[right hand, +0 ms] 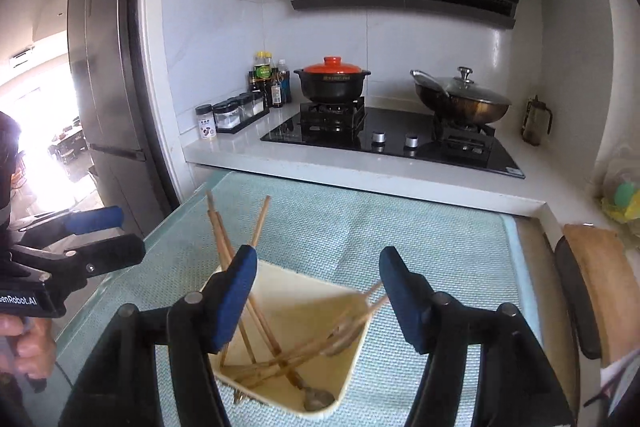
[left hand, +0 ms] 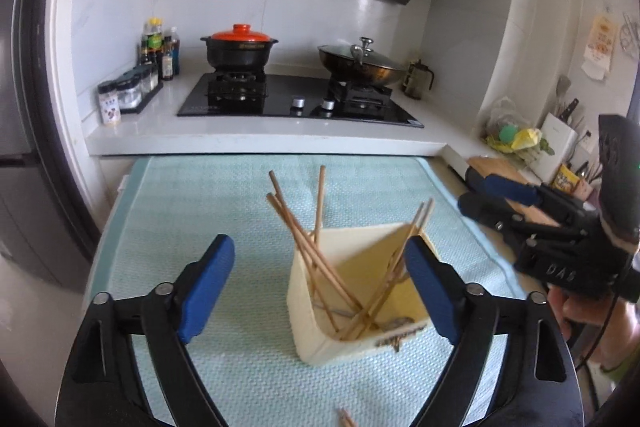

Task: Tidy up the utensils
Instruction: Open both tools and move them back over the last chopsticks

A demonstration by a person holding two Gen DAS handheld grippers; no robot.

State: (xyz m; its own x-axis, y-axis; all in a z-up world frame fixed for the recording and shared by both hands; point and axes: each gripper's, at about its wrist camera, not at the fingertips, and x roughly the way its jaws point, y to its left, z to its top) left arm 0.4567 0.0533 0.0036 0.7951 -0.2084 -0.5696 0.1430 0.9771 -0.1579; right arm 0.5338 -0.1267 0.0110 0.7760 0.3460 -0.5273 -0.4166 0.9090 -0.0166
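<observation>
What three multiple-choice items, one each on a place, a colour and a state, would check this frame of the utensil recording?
1. Where does the cream holder stand?
A. on the light green mat
B. on the stove
C. on the wooden board

2. What colour is the lid of the black pot?
A. white
B. orange-red
C. blue

3. How do both grippers stand?
A. both shut on chopsticks
B. left shut, right open
C. both open and holding nothing

Answers: 1 A, the holder rests on the mat in front of the counter. 2 B, the lid on the left burner's pot is orange-red. 3 C, the left gripper and right gripper each show blue pads spread wide, with the wooden chopsticks leaning loose inside the holder.
</observation>
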